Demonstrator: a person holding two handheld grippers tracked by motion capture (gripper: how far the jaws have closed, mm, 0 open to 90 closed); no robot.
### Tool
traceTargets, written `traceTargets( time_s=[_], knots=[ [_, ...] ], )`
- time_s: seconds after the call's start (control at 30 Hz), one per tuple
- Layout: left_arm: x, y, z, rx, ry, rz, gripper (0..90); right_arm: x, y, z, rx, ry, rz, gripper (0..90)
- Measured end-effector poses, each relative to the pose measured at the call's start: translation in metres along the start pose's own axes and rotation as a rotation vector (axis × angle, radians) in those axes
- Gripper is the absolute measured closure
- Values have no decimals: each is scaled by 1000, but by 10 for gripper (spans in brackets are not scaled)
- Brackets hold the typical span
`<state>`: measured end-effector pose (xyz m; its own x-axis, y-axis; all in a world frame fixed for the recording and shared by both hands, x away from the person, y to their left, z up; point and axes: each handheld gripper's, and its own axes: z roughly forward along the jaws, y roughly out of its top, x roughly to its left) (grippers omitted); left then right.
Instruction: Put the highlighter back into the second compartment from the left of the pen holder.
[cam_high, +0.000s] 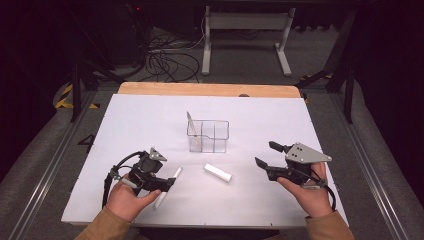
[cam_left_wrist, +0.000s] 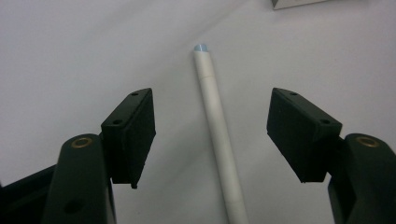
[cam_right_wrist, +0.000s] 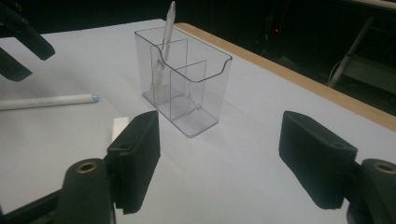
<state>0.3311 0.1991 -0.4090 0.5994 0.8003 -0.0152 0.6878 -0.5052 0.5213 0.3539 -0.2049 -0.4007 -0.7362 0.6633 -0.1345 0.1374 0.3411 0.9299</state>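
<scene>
Tongs straddling a white pen near the desk's front edge.
Left tongs (cam_left_wrist: 212, 135) spread, pen (cam_left_wrist: 219, 135) between the pads, untouched, lying flat on the desk (cam_high: 280, 120). Right tongs (cam_right_wrist: 219, 163) spread too, gripping nothing, by the right edge.

**Layout on the table, read from the high view**

The organizer (cam_high: 209, 136) stands at the centre of the table (cam_high: 140, 115), with a pen (cam_high: 192, 129) leaning in its 9 o'clock compartment. The block (cam_high: 217, 172) lies at 6 o'clock from the organizer, near it but apart. The marker (cam_high: 168, 186) lies at 8 o'clock from the organizer and 9 o'clock from the block, between the jaws of the left gripper (cam_high: 167, 183), apparently untouched by them. The right gripper (cam_high: 268, 155) sits at 3 o'clock from the block, well apart.
</scene>
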Motion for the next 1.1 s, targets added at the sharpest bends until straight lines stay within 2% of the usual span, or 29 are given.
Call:
traceTargets(
  time_s=[0.07, 0.1, 0.23, 0.43, 0.7, 0.77, 0.83, 0.93, 1.0, 1.1],
  knots=[
    [-1, 2, 1, 19, 6, 14, 351, 0, 0, 0, 0, 1, 1, 300],
    [-2, 2, 3, 20, 7, 6, 353, 0, 0, 0, 0, 1, 0, 300],
    [-2, 5, 6, 50, 23, 17, 376, 1, 0, 1, 1, 5, 2, 297],
    [0, 8, 12, 87, 8, 7, 408, 0, 0, 1, 2, 4, 4, 296],
    [0, 10, 18, 122, -21, -36, 445, 1, -1, 1, 4, 7, 4, 296],
    [0, 11, 19, 132, -24, -36, 456, 1, -1, 1, 4, 7, 5, 296],
    [0, 11, 21, 141, -41, -55, 464, 1, -1, 1, 4, 7, 5, 296],
    [1, 12, 22, 159, -46, -51, 494, 1, -1, 1, 4, 7, 5, 296],
    [1, 12, 24, 169, -58, -64, 517, 1, -1, 1, 5, 8, 5, 296],
    [3, 12, 26, 183, -51, -54, 526, 1, -1, 1, 6, 8, 4, 296]
  ],
)
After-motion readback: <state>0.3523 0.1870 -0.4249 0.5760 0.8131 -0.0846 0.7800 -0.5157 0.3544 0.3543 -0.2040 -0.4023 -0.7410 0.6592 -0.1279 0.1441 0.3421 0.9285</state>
